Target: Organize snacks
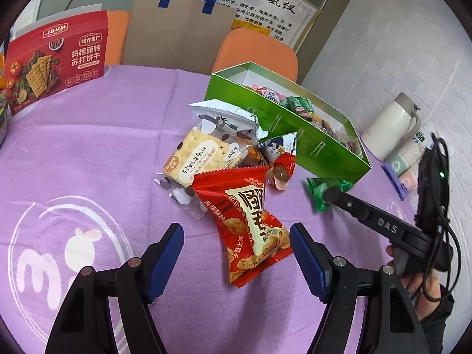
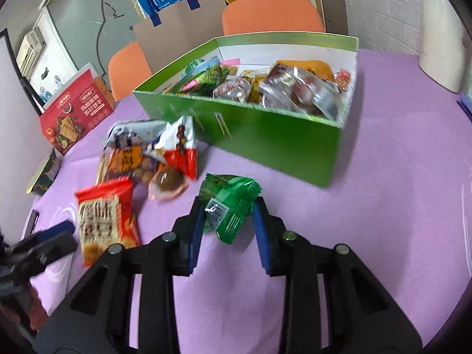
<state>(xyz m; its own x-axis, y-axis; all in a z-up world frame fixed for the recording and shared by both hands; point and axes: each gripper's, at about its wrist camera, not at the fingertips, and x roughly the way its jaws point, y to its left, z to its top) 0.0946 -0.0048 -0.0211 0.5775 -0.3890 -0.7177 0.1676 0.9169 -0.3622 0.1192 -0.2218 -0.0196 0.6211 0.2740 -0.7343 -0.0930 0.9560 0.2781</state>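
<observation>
Left to right across the purple-clothed bench (image 1: 88, 153). A red cracker box (image 1: 56, 65) stands upright at the far left, its left edge cut off by the fisheye rim. A loose heap of snacks lies at centre: a cream cracker packet (image 1: 200, 159), partly covered by a red snack packet (image 1: 250, 221), with further wrappers behind that overlap too much to tell apart.

The left claw (image 1: 236, 253) is released, its blue pads spread wide; the lower end of the red snack packet lies between them, touching neither pad. The right wrist view shows this claw only as a blurred shape at the left edge.

The green box (image 2: 265, 135) stands open on the bench, already holding mixed wrapped snacks; its far contents are hard to make out.

The right claw (image 2: 228, 221) is clenched on a small green packet (image 2: 227, 203), barcode side up, just in front of the box's near wall. Whether the packet touches the cloth cannot be told.

A white flask (image 1: 389, 126) lies at the far right.
</observation>
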